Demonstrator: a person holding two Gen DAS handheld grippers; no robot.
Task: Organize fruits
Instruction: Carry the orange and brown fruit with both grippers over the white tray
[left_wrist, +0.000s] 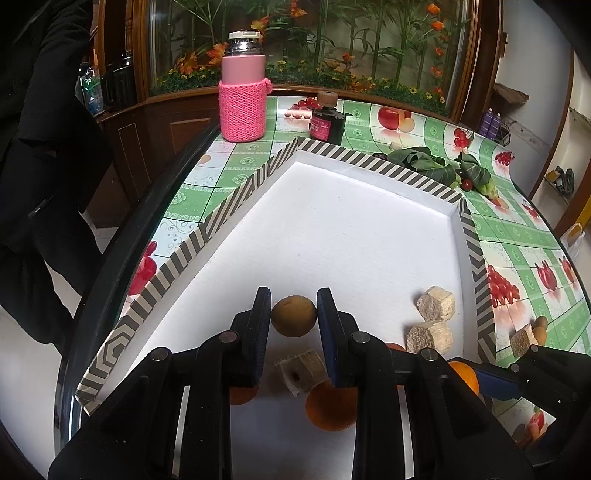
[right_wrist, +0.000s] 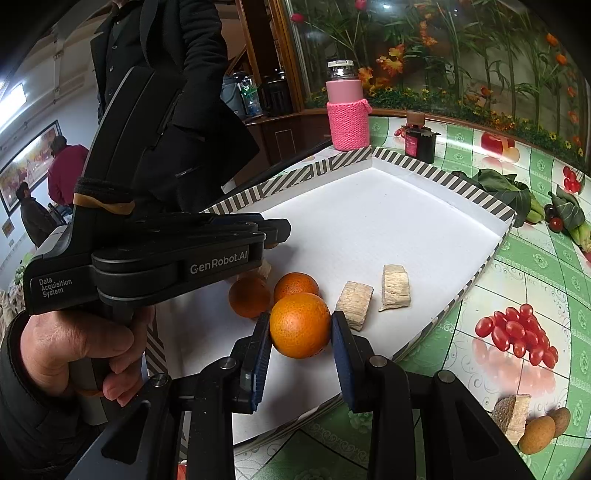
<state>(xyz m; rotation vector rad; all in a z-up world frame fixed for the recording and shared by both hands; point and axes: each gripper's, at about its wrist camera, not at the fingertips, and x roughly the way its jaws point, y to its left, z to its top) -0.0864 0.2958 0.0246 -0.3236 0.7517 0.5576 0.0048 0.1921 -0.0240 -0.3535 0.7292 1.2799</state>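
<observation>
My left gripper (left_wrist: 294, 299) is shut on a small round brown fruit (left_wrist: 294, 316), held over the white tray (left_wrist: 332, 221) with the striped rim. Below it lie a beige block (left_wrist: 303, 371) and an orange (left_wrist: 330, 406). My right gripper (right_wrist: 301, 319) is shut on an orange (right_wrist: 300, 325) above the tray's near edge. Two more oranges (right_wrist: 250, 297) (right_wrist: 295, 284) and two beige blocks (right_wrist: 354, 304) (right_wrist: 395, 286) rest in the tray (right_wrist: 388, 221). In the right wrist view the left gripper (right_wrist: 277, 230) reaches in from the left, held by a hand (right_wrist: 74, 343).
Outside the tray at the right lie a beige block (right_wrist: 511, 415) and two brown fruits (right_wrist: 537, 434). A pink flask (left_wrist: 242, 107), a dark bottle (left_wrist: 327, 122) and leafy greens (left_wrist: 436, 166) stand behind the tray. A person in a dark coat (left_wrist: 44, 147) stands by the table's left edge.
</observation>
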